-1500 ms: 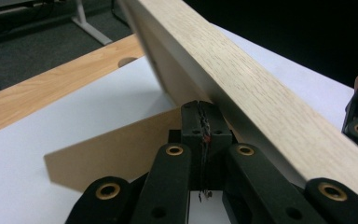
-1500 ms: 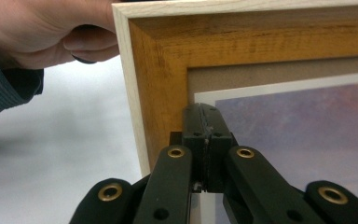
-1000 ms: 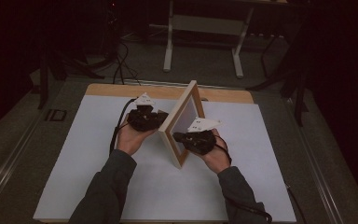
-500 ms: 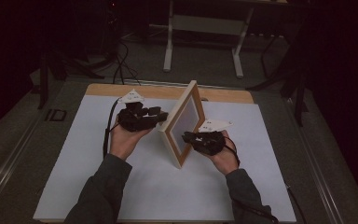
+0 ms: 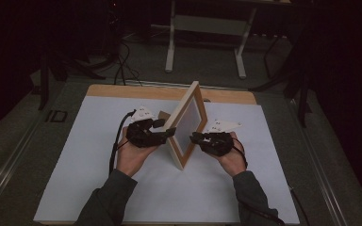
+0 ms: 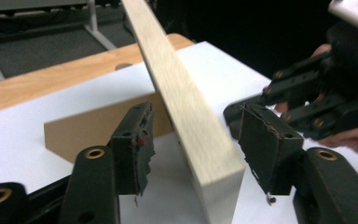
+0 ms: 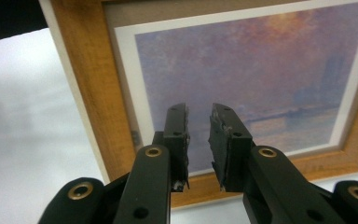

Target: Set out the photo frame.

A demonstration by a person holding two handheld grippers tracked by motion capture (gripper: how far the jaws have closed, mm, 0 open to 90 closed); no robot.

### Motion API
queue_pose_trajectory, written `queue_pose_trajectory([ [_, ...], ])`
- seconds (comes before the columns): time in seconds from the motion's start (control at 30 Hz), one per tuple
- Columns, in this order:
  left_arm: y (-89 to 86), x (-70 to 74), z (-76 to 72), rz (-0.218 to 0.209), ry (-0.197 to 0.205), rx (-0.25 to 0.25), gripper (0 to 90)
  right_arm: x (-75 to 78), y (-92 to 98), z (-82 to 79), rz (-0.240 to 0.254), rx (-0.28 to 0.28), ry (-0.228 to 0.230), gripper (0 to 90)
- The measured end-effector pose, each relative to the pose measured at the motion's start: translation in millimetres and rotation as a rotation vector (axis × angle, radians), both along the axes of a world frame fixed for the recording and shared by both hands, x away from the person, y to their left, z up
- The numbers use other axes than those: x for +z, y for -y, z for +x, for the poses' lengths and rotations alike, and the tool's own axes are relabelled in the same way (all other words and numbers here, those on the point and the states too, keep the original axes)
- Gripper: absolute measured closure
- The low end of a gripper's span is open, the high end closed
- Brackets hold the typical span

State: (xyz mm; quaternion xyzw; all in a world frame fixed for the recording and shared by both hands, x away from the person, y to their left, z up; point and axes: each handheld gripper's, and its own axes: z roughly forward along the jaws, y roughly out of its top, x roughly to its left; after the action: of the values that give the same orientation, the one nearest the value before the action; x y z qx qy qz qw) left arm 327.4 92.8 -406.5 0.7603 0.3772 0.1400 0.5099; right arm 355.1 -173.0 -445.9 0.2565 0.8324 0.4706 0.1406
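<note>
1. Wooden picture frame (image 5: 187, 123) stands upright on the white table cover (image 5: 75, 155), near the middle of the table and slightly toward its far side, turned edge-on between the two hands.
2. Its brown cardboard stand (image 6: 93, 126) juts out from the back, resting on the cover on the left gripper's side.
3. Left gripper (image 5: 166, 129) sits at the back of the frame, held in the person's left hand (image 5: 133, 157). Its jaws have just been opening; in the left gripper view they stand wide, one on each side of the frame's pale wooden edge (image 6: 191, 121), with clear gaps, so nothing is grasped.
4. Right gripper (image 5: 194, 137) is at the frame's front, held in the right hand (image 5: 233, 157). Its jaws have been parting a little; in the right gripper view a narrow gap shows between the pads (image 7: 177, 135), with nothing in it.
5. That view looks straight at the framed print (image 7: 261, 70), a hazy purple and orange scene with a pale mat inside the brown moulding.
6. Whether the right jaw tips touch the glass cannot be told.
</note>
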Motion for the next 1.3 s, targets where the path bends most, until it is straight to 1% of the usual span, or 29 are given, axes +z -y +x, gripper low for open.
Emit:
queue_pose_trajectory([
  [0.03, 0.7, -2.7, -1.0, 0.005, 0.003, 0.009, 48.6, 0.0, 1.3, 0.3, -0.001, -0.002, -0.002, 75.8],
  [0.07, 0.6, -4.7, -1.8, 0.002, 0.004, 0.004, 51.7, 0.0, 2.3, 0.5, -0.001, -0.007, -0.003, 75.6],
  [0.1, 0.0, -5.6, -2.8, -0.011, 0.007, -0.008, 56.1, -0.1, 3.3, 0.9, 0.001, -0.009, -0.001, 75.5],
  [0.13, 0.2, -5.4, -4.0, -0.004, 0.015, 0.004, 58.6, -0.3, 4.3, 1.4, 0.0, -0.012, 0.002, 75.5],
  [0.2, 0.0, -4.2, -4.9, 0.017, 0.023, 0.026, 60.4, -0.1, 6.1, 1.7, 0.0, -0.016, 0.0, 75.4],
  [0.33, -4.5, -3.3, -2.5, 0.023, 0.012, 0.034, 63.5, 0.5, 8.7, 2.3, 0.0, -0.025, -0.003, 75.2],
  [0.37, -8.6, -2.7, -0.4, 0.025, 0.002, 0.038, 63.5, 0.7, 9.8, 2.8, 0.0, -0.027, -0.001, 75.1],
  [0.47, -17.4, -2.0, 3.8, 0.026, -0.009, 0.033, 66.8, 1.6, 14.5, 4.7, 0.002, -0.045, 0.005, 74.5],
  [0.53, -23.4, -0.9, 6.8, 0.031, -0.017, 0.02, 67.6, 2.1, 16.3, 5.3, 0.002, -0.053, 0.005, 74.0],
  [0.57, -26.7, -0.2, 8.4, 0.033, -0.021, 0.011, 68.2, 2.6, 17.6, 5.8, 0.002, -0.054, 0.008, 73.8],
  [0.7, -39.8, -0.6, 15.8, 0.009, -0.035, -0.042, 69.3, 4.5, 21.5, 7.6, 0.009, -0.066, 0.013, 73.2],
  [0.73, -39.8, -0.6, 15.8, 0.009, -0.035, -0.042, 69.3, 4.5, 21.5, 7.6, 0.009, -0.066, 0.013, 73.2],
  [0.77, -46.2, -1.7, 20.4, 0.0, -0.037, -0.082, 69.3, 4.8, 22.1, 7.9, 0.009, -0.07, 0.013, 72.8],
  [0.83, -49.8, -2.0, 25.2, -0.002, -0.037, -0.125, 69.4, 5.4, 24.3, 9.6, 0.013, -0.082, 0.013, 70.1],
  [0.9, -52.3, -1.5, 31.3, 0.0, -0.042, -0.167, 69.5, 5.3, 25.3, 10.6, 0.018, -0.093, 0.007, 69.4],
  [1.0, -54.4, -0.3, 38.7, 0.011, -0.046, -0.217, 69.6, 4.5, 26.3, 11.9, 0.02, -0.096, 0.007, 67.6],
  [1.1, -56.8, -0.2, 44.5, 0.011, -0.041, -0.261, 69.6, 3.9, 27.8, 13.3, 0.022, -0.109, 0.01, 64.8],
  [1.13, -56.8, -0.2, 44.5, 0.011, -0.041, -0.261, 69.6, 3.9, 27.8, 13.3, 0.022, -0.109, 0.01, 64.8],
  [1.17, -58.4, -0.7, 48.0, 0.006, -0.044, -0.284, 69.6, 3.9, 28.5, 13.8, 0.027, -0.117, 0.008, 63.9],
  [1.23, -60.6, -1.1, 52.1, 0.006, -0.048, -0.304, 69.7, 4.3, 31.0, 16.6, 0.038, -0.139, 0.01, 61.5],
  [1.3, -61.1, -2.2, 53.1, -0.009, -0.05, -0.299, 69.7, 4.7, 32.4, 18.8, 0.038, -0.154, 0.011, 59.3],
])
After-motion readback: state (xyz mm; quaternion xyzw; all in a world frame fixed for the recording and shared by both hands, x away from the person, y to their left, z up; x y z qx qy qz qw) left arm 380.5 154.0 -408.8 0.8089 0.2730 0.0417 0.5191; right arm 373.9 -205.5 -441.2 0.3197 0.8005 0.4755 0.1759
